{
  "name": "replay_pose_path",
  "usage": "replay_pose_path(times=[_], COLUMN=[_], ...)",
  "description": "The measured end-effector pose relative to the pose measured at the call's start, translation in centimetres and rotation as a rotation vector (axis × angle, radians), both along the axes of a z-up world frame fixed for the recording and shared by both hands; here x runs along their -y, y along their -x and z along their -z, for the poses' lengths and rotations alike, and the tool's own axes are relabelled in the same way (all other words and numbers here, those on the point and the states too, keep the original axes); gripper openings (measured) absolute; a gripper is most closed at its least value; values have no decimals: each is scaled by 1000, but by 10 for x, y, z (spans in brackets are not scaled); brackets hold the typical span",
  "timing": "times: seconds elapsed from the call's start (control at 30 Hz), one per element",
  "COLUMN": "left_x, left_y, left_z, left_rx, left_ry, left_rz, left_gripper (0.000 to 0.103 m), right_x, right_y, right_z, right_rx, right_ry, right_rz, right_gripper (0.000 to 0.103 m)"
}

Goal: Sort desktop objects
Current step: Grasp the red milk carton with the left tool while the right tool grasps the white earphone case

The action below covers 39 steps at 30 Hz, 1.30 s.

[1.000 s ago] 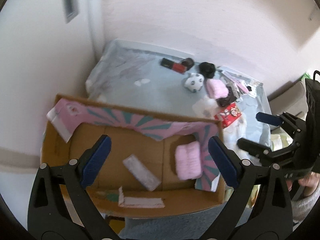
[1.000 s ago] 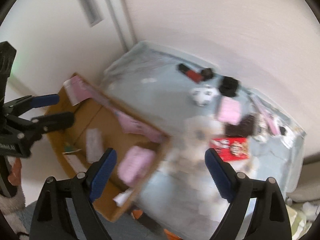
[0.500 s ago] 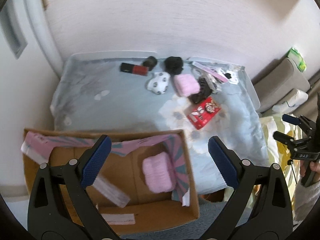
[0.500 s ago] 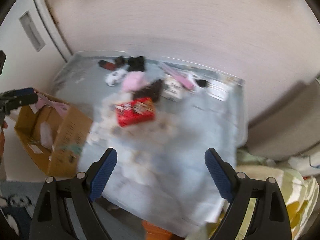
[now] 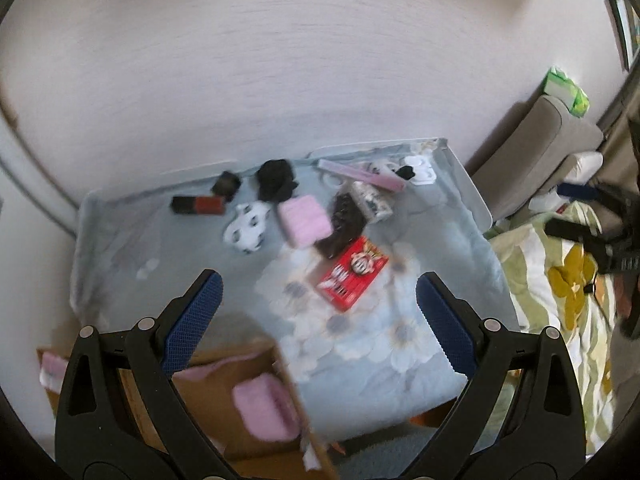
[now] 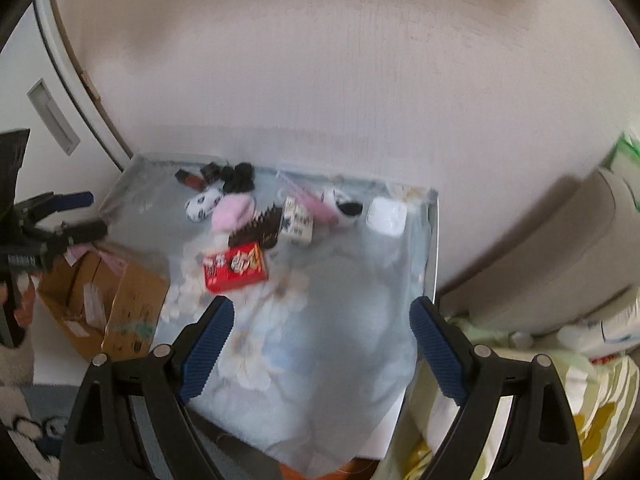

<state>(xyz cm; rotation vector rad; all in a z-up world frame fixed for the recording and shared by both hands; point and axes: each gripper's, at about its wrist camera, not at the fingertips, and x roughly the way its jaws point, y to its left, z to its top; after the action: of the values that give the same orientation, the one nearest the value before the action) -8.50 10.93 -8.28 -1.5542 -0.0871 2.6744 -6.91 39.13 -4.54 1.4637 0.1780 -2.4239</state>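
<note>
Both pictures are blurred. The left gripper (image 5: 318, 306) hangs with its blue-padded fingers (image 5: 192, 322) spread wide and nothing between them, above the near edge of the bench (image 5: 360, 364) covered in a pale blue flowered cloth. The right gripper (image 6: 320, 332) is likewise released and empty, over the cloth's bare near part.

In the left wrist view, the sortable things lie in a cluster towards 12 o'clock from the fingers: a flat red snack packet (image 5: 352, 272) nearest, a dark brown ridged piece (image 5: 344, 224) touching its far end, a pink fluffy pad (image 5: 304, 220) just beside that at 11 o'clock, then a small black-and-white ball (image 5: 248, 226), a red-and-black stick-shaped case (image 5: 198, 205) and a black crumpled lump (image 5: 274, 178) along the far edge. A long pink strip (image 5: 360, 172) lies at 1 o'clock.

At 7 o'clock, below the bench edge, stands an open brown cardboard box (image 5: 216, 420) with a second pink fluffy pad (image 5: 264, 408) inside it. In the right wrist view the same box (image 6: 132, 308) sits at 9 o'clock, beside the bench.
</note>
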Motion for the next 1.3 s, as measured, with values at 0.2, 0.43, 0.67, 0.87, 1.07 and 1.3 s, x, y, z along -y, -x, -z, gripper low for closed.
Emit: replay_pose_path(times=[0.2,0.43,0.67,0.87,1.07,1.3], left_x=[-33,-53,-59,-55,-62,-64], left_y=[27,48,60,67,63,57], left_z=[43,110,152,168,178,182], left_rx=[60,132,161,159,175,180], left_ry=[32,91,145,139,160,134], left_rz=[10,-52,-88,-107,-78,-73], left_gripper=[98,98,97,96,78,60], right_x=[-14,-23,-26,-24,-18,-12], right_y=[72,136,169,178,176,168], right_z=[40,125,181,191,192,190], right_rx=[77,161,198,183,170,131], right_ry=[9,-66,-105,-93,-101,-113], right_rz=[21,-4,-24,-65,-95,-145], right_gripper=[88,88,88,88,88,85])
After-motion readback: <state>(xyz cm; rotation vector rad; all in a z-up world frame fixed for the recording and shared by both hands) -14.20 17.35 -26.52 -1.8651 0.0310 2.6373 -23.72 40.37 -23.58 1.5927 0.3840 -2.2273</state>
